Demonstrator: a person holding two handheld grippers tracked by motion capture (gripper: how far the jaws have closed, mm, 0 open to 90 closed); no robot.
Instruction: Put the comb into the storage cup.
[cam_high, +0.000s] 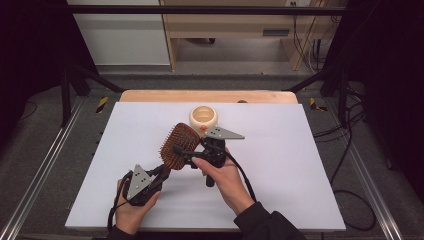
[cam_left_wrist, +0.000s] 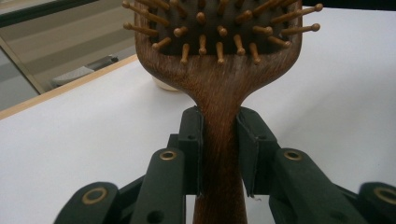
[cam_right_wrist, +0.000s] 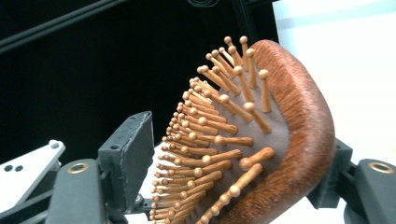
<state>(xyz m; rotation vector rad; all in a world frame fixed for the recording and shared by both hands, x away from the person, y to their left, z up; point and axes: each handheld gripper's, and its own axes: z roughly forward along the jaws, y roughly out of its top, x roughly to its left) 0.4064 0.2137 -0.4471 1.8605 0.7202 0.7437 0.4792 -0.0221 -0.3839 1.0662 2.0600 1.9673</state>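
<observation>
- The left gripper (cam_high: 161, 172) is clamping the brush (cam_high: 179, 145) by its handle, pads pressing both sides of the wood (cam_left_wrist: 219, 140) — the brush is being held up off the desk (cam_high: 280, 200), over its middle, bristles facing the person.
- The right gripper (cam_high: 181, 151) is straddling the brush head: one jaw is standing clear of the bristle tips (cam_right_wrist: 224, 140), the other is sitting behind the wooden back — half wide, nothing pinched yet.
- The step in hand looks like a handover or a second grip on the head.
- Next, the right gripper likely needs to close on the head's rim and back without crushing the bristles — the left keeping its hold until then.
- A cream bowl (cam_high: 203, 117) is sitting near the far edge.
</observation>
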